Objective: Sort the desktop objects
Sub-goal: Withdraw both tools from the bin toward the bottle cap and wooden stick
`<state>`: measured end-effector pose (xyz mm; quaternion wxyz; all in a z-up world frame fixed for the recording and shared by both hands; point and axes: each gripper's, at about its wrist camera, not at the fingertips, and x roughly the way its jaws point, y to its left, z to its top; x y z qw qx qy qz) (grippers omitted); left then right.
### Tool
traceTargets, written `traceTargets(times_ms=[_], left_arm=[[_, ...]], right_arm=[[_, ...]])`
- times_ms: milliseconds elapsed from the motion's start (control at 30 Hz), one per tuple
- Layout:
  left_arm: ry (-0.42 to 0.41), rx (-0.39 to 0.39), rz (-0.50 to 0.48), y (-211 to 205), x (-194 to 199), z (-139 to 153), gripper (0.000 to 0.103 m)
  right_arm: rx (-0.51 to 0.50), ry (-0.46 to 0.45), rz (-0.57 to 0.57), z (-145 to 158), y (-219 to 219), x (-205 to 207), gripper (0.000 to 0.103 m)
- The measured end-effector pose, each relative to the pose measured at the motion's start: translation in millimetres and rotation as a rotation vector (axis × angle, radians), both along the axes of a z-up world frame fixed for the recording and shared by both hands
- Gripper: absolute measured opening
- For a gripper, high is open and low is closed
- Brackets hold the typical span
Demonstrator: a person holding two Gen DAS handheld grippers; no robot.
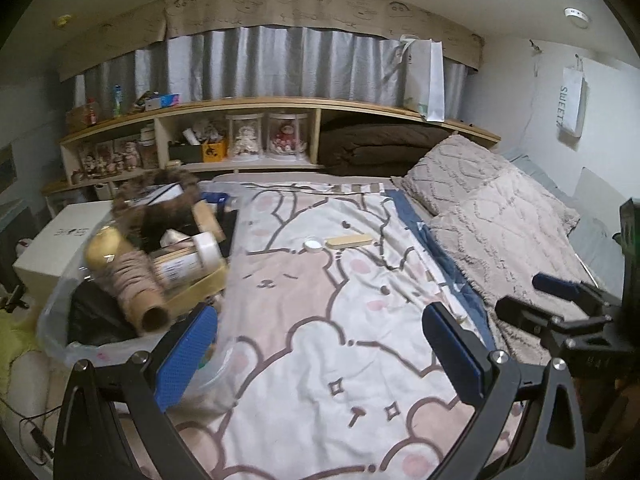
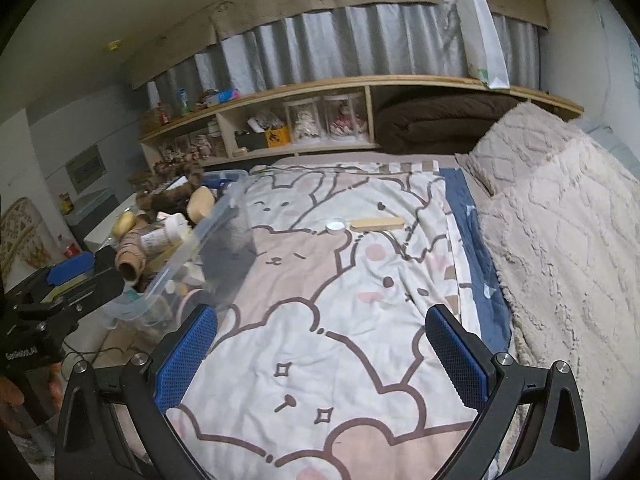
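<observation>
A: Since both tongs gape empty, left gripper (image 1: 320, 344) and right gripper (image 2: 320, 344), what's left on the bear blanket (image 2: 320, 320)?

B: Two things mid-blanket, touching: one white lid (image 2: 335, 226), one flat wooden stick (image 2: 376, 223), right of the clear bin (image 2: 216, 216).

A: Handling?

B: Both likely light and stiff. Lid is low, pinch across the rim. Stick: grab mid-length, across the narrow edges.

**Both tongs spread wide and empty**

The left tongs (image 1: 320, 356) hover level and point forward, blue pads (image 1: 186, 356) far apart with nothing between them. The right tongs (image 2: 322, 354) sit the same way, gaping and empty. Each shows at the edge of the other's view, side by side and apart.
</observation>
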<state>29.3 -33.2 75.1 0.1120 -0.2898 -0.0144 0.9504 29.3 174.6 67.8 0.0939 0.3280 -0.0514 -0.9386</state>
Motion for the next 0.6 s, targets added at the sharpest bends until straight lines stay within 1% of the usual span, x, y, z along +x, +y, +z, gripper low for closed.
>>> traceTargets(times_ms=[133,267,433,600], left_arm=[[0.003,-0.014,-0.034,20.9,-26.6,-5.0,0.103],[-0.009,-0.004,-0.054,37.0,-54.7,-17.1,0.103],[-0.032,0.017,-0.067,47.6,-84.2,-41.5,0.103],[0.009,0.020,-0.029,51.2,-98.9,-72.6,0.103]], right_arm=[[0.000,-0.029,-0.020,-9.2,14.0,-18.4,0.103],[-0.007,-0.055,-0.038,-17.6,27.0,-41.6,0.103],[-0.030,-0.083,-0.037,-28.2,36.8,-84.0,0.103],[-0.035,-0.118,-0.005,-44.8,32.1,-139.7,0.103]])
